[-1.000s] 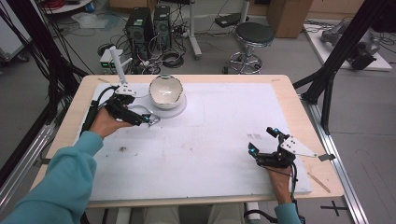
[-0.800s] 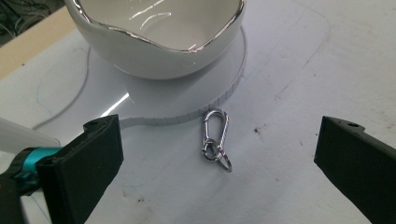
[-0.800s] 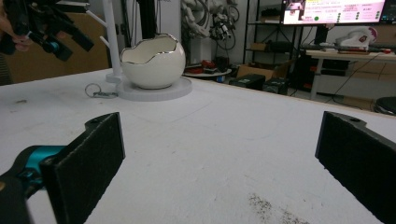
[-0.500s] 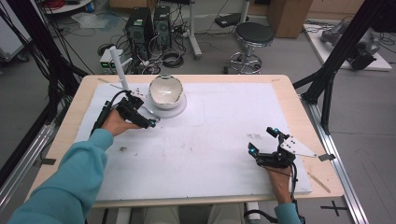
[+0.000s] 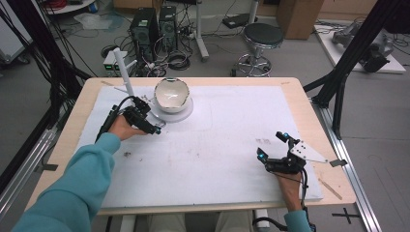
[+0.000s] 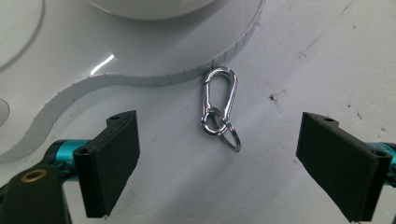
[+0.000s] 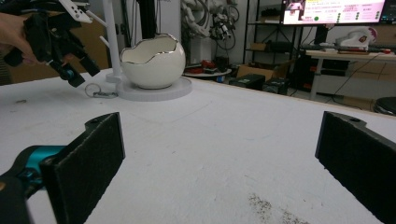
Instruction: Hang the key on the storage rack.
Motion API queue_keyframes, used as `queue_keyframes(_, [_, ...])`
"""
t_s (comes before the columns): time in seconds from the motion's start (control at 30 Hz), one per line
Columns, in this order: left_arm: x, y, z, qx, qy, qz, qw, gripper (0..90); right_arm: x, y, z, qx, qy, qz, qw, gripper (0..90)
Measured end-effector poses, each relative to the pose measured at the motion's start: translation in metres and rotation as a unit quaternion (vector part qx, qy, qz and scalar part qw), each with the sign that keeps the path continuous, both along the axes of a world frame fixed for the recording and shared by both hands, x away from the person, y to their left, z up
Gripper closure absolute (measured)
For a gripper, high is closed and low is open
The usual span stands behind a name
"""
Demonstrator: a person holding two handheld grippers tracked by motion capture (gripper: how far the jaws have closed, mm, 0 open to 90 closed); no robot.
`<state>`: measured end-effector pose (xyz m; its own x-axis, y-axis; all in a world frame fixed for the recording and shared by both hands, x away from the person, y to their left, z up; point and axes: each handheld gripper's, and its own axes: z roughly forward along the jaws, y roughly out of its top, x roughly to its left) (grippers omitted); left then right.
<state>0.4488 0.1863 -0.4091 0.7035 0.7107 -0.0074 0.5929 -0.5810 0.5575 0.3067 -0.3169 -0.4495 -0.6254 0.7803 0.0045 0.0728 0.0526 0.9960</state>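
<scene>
My left gripper [image 5: 153, 126] hangs over the white mat [image 5: 232, 140] with its jaws spread wide and empty, and in the left gripper view a silver carabiner [image 6: 218, 100] with a key ring [image 6: 229, 135] looped through its lower end lies flat on the mat between those jaws, its top touching the rim of the round white base [image 6: 154, 51]. On that base I see a white egg-shaped bowl [image 5: 171, 94] with a jagged gold rim, a white post [image 5: 124, 72] rising just beside it. My right gripper [image 5: 271, 151] rests well apart near the table's [image 5: 309, 111] front right corner, its jaws also wide open and holding nothing.
</scene>
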Motion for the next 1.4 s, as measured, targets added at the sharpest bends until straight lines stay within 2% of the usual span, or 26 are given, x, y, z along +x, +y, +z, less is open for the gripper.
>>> queue_keyframes(0.13, [0.0008,-0.002,-0.0023,0.006,0.012,0.004,0.9999,19.5,0.0001,0.0,0.0,0.0,-0.001,0.001,1.0,0.6])
queue_keyframes(0.37, [0.0015,-0.0039,-0.0041,0.015,0.018,0.003,0.9997,30.5,0.0001,0.0,0.0,0.0,-0.001,0.001,1.0,0.6])
queue_keyframes(0.4, [0.0016,-0.0042,-0.0041,0.017,0.018,0.004,0.9997,36.0,0.0,0.0,0.0,0.0,0.0,0.0,1.0,0.6])
queue_keyframes(0.5, [0.0016,-0.0047,-0.0041,0.015,0.018,0.006,0.9997,41.7,-0.0001,-0.0001,0.0,0.0,0.001,0.0,1.0,0.6])
queue_keyframes(0.77, [0.0014,-0.0063,-0.0048,0.019,0.02,-0.001,0.9996,52.4,0.0,0.0,0.0,0.001,0.001,0.0,1.0,0.6])
queue_keyframes(1.0, [0.0015,-0.0077,-0.0059,0.019,0.025,-0.005,0.9995,65.7,0.0001,-0.0001,0.0,0.001,0.001,0.001,1.0,0.6])
queue_keyframes(1.27, [0.0018,-0.008,-0.006,0.018,0.025,-0.005,0.9995,75.6,0.0003,-0.0004,-0.0001,0.001,0.001,0.002,1.0,0.6])
queue_keyframes(1.4, [0.0019,-0.0075,-0.0061,0.021,0.026,-0.005,0.9994,77.8,0.0002,-0.0004,-0.0001,0.0,0.002,0.001,1.0,0.6])
